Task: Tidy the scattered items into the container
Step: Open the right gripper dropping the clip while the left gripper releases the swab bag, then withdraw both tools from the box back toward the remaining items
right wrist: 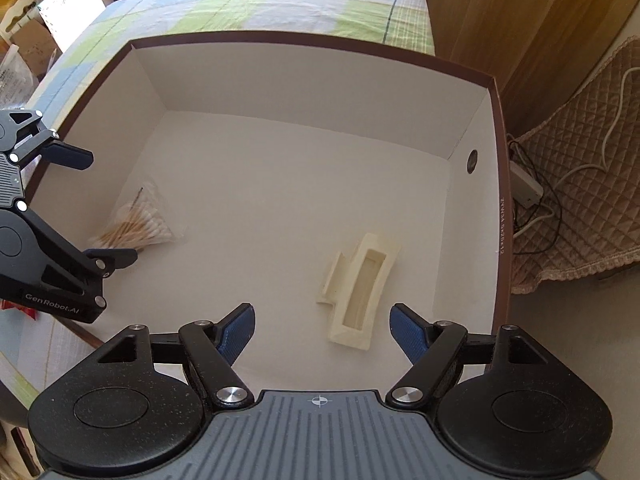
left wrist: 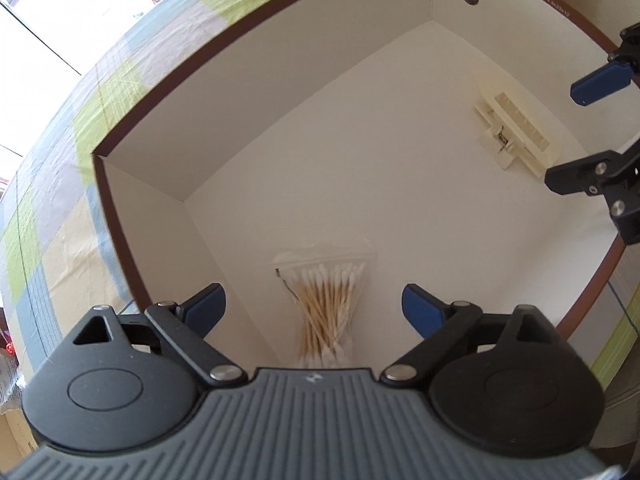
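A large box (left wrist: 248,92) (right wrist: 502,184) with a brown rim and white inside fills both views. On its floor lies a clear bag of cotton swabs (left wrist: 326,300) (right wrist: 134,228) near one wall. A cream plastic clip-like piece (left wrist: 516,136) (right wrist: 362,292) lies apart from it on the other side. My left gripper (left wrist: 314,308) hangs open above the swab bag, nothing between its blue pads. My right gripper (right wrist: 322,332) hangs open just above the cream piece, empty too. Each gripper shows at the edge of the other's view.
The box stands on a checked green, blue and cream cloth (left wrist: 60,208) (right wrist: 280,4). A quilted brown cover (right wrist: 580,184) with white cables and a power adapter (right wrist: 526,188) lies right of the box. Cardboard and papers (right wrist: 28,44) sit at the far left.
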`<action>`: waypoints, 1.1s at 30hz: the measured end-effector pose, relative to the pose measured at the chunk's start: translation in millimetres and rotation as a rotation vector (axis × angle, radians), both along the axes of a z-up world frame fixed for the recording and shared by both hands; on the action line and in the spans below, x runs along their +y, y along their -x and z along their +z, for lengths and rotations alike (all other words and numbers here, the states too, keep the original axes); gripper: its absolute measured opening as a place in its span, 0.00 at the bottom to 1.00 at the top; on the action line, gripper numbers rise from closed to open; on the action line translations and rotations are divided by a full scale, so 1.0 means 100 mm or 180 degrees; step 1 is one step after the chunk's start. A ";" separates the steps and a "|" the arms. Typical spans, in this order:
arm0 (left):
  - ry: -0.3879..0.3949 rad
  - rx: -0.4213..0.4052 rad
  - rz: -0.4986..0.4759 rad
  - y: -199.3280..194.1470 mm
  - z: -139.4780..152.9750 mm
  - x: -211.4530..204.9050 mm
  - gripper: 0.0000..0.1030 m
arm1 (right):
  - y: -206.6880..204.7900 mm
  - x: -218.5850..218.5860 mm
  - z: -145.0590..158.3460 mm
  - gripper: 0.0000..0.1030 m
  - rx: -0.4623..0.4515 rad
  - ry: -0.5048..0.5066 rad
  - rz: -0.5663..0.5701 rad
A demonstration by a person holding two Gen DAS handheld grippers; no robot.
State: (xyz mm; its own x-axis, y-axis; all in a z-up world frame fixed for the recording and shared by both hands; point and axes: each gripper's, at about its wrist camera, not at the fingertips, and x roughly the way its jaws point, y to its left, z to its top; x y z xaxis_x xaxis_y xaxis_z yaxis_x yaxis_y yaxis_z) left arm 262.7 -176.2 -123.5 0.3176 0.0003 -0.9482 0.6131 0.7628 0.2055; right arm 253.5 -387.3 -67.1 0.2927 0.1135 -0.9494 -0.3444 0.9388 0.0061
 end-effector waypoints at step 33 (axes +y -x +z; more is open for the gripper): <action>0.0389 -0.0324 0.0139 0.55 0.91 0.24 0.91 | 0.38 0.44 0.77 0.78 -0.0427 -0.0109 -0.0042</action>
State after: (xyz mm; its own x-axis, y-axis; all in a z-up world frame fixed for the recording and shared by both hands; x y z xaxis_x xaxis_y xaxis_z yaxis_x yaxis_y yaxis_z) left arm 207.5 -152.1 -32.9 0.4143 -0.0971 -0.9049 0.5594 0.8115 0.1690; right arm 215.8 -343.0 10.0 0.4184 0.1406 -0.8973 -0.3319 0.9433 -0.0070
